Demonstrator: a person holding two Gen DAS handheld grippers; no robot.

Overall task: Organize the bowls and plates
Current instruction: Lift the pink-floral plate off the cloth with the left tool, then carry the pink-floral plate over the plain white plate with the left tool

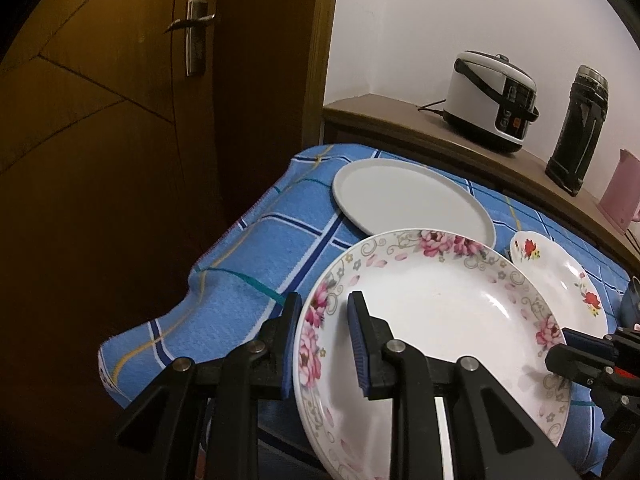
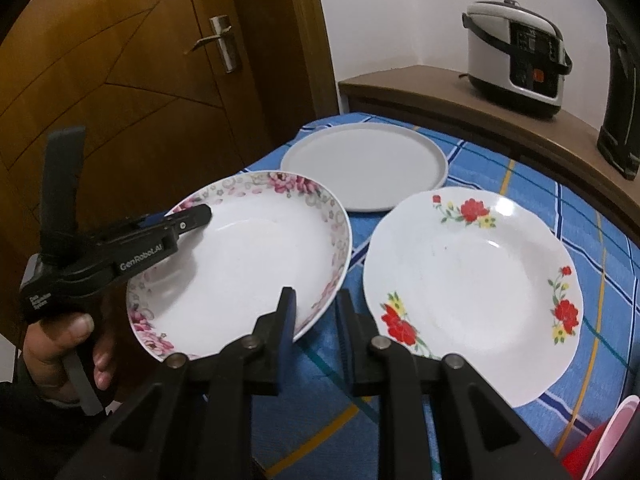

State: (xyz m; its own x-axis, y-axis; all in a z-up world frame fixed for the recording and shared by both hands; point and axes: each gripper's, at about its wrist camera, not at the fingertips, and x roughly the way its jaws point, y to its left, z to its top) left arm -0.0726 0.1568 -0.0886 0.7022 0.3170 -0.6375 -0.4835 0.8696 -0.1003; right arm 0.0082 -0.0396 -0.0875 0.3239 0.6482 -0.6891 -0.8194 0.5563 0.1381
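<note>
Left wrist view: the left gripper (image 1: 324,340) has its fingers pinched on the near-left rim of the pink-flowered plate (image 1: 440,320), lifted and tilted just in front of the grey plate (image 1: 404,200) — a thin, glossy rim could slip.

Right wrist view: the right gripper (image 2: 316,340) grips that plate's opposite rim; uneven pulling might twist it loose onto the red-flowered plate (image 2: 472,280) beside it.

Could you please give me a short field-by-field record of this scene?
Surface: blue checked tablecloth
Held: white pink-flowered plate, tilted off the cloth
Left gripper: shut on that plate's rim
Right gripper: at the same plate's near rim, grip unclear
Resting: plain grey round plate; white red-flowered plate
Behind: white rice cooker
</note>
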